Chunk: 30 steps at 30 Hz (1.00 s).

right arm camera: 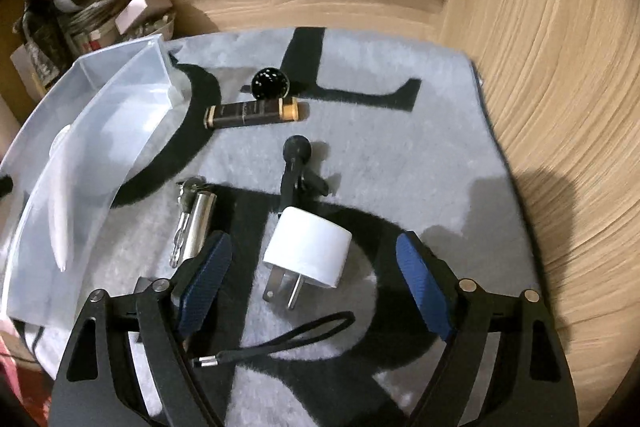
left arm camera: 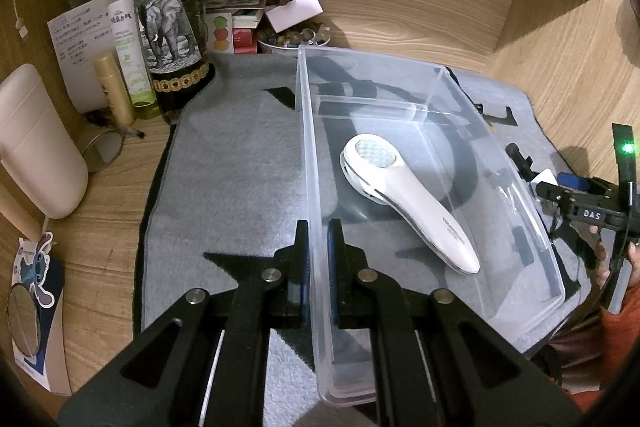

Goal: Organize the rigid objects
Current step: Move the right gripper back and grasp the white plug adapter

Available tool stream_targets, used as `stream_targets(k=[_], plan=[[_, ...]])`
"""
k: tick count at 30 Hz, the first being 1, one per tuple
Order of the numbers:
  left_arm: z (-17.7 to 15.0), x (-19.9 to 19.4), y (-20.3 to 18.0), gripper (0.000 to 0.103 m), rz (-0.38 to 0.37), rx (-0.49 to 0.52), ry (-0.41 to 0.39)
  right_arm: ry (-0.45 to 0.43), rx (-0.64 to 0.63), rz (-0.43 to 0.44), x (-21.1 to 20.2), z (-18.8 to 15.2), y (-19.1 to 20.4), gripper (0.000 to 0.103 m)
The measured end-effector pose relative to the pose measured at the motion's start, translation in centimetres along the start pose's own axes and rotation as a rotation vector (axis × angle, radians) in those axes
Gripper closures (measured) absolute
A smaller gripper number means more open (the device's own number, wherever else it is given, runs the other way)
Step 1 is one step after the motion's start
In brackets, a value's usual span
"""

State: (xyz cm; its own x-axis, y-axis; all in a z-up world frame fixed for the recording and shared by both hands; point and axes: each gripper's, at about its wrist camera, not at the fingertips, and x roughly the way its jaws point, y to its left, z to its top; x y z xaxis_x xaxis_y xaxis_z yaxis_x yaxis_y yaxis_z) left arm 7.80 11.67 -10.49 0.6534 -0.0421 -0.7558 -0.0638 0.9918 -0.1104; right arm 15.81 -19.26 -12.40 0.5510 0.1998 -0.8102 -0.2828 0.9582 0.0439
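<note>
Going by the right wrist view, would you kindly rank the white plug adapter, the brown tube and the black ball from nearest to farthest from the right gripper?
1. White plug adapter, between the open fingers of the right gripper.
2. Brown tube, farther up the mat.
3. Black ball, just behind the tube.

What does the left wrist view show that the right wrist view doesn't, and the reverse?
Left wrist only: the left gripper shut on the clear bin's wall, and an elephant-label bottle.

Right wrist only: the right gripper open over a white plug adapter, plus a dark tube, a black ball and a metal cylinder.

Both: the bin, the white handheld device inside it, and the grey mat.
</note>
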Motion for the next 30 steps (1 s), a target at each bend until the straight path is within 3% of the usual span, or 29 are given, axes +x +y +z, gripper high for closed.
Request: stream_targets(k=[3, 6, 21, 30], plan=[[0.0, 0.0, 0.0, 0.096, 0.000, -0.004, 0.001, 0.019, 0.024, 0.030, 0.6, 0.0, -0.5, 0.049], [0.1, 0.0, 0.1, 0.096, -0.002, -0.007, 0.000, 0.024, 0.021, 0.047, 0.7, -0.2, -0.5, 0.061], [0.1, 0.0, 0.1, 0.096, -0.003, -0.008, -0.001, -0.096, -0.032, 0.021, -2.3, 0.9, 0.7, 0.067], [0.1, 0.0, 0.1, 0.096, -0.006, -0.008, -0.001, -0.211, -0.121, 0.045, -5.6, 3.1, 4.1, 0.067]])
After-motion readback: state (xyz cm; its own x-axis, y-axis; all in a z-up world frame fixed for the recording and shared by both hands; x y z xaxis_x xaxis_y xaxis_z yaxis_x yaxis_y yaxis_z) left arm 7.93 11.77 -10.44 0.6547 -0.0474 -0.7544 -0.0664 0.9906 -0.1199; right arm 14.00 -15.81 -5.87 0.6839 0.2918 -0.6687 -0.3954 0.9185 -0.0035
